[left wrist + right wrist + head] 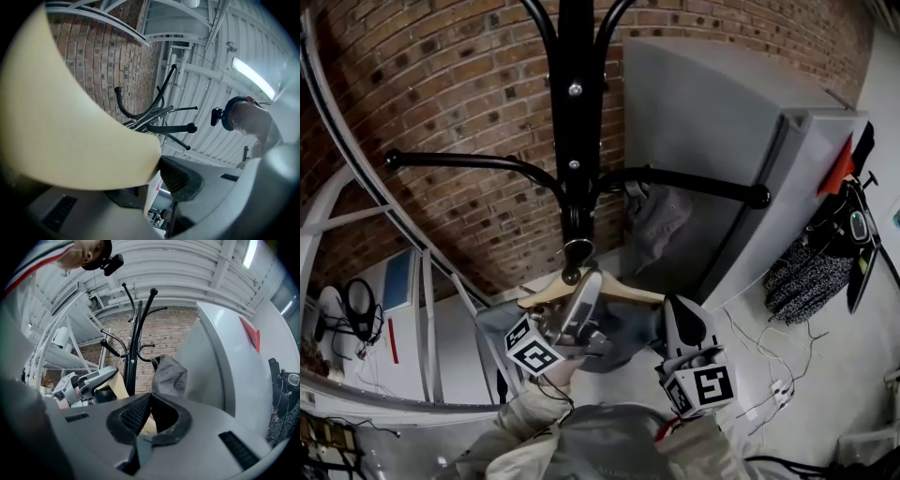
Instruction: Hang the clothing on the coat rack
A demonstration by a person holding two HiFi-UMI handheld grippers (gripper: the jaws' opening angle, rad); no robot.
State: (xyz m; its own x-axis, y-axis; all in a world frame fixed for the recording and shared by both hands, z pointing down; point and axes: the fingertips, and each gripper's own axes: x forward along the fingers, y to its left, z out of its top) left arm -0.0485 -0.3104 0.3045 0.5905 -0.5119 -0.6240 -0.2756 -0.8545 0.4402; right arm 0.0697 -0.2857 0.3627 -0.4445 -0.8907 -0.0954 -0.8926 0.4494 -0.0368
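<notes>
My left gripper (584,292) clamps the hanger (633,292) at its neck. I judge that stiff, light wood the surest hold, the clothing (628,328) beneath limp. My right gripper (149,401) is closed, empty.

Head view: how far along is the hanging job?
Done: a grey garment hangs on an arm of the coat rack. In hand: the left gripper clamps a wooden hanger beside its pole. Left: hooking that hanger over an arm.
</notes>
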